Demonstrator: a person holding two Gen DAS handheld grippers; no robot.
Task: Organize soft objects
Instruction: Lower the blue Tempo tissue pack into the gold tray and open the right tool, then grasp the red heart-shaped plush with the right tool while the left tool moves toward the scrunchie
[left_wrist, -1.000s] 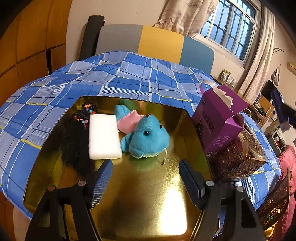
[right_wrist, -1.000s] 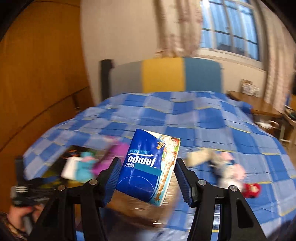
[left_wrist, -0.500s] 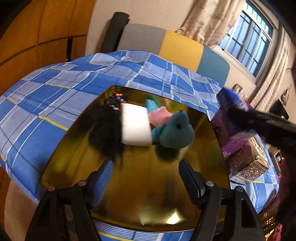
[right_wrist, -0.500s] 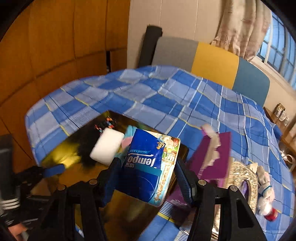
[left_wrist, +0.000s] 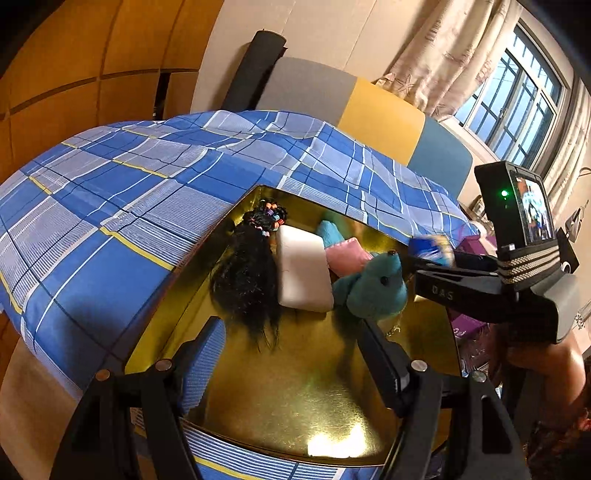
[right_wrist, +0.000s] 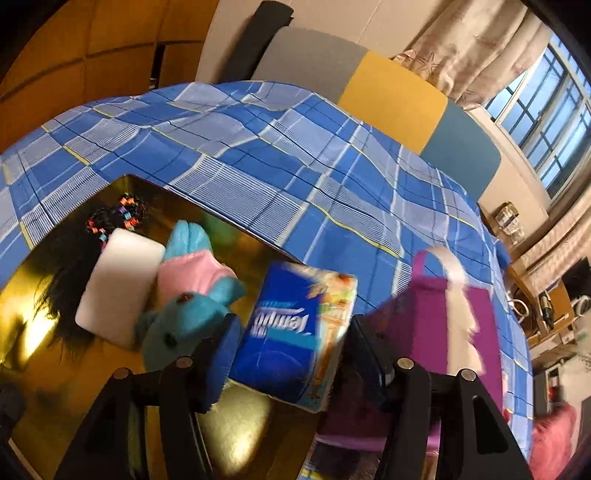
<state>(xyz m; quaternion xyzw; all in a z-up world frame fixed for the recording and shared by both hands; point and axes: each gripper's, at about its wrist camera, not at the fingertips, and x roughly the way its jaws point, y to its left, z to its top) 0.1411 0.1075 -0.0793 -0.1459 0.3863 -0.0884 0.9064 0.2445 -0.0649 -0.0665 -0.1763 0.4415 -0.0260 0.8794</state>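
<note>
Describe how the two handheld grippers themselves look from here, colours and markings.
Left gripper: black frame with round silver bolts and blue ribbed fingertip pads. Right gripper: the same black frame, silver bolts and blue pads. From the left wrist view its body bears the raised letters D A S, a white-striped black strap, and a small screen with a green light.

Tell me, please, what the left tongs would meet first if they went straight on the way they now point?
Probably the bare floor of the gold tray, since the open left tongs tilt downward. Beyond it lie the black wig and white sponge; depth is unclear.
</note>
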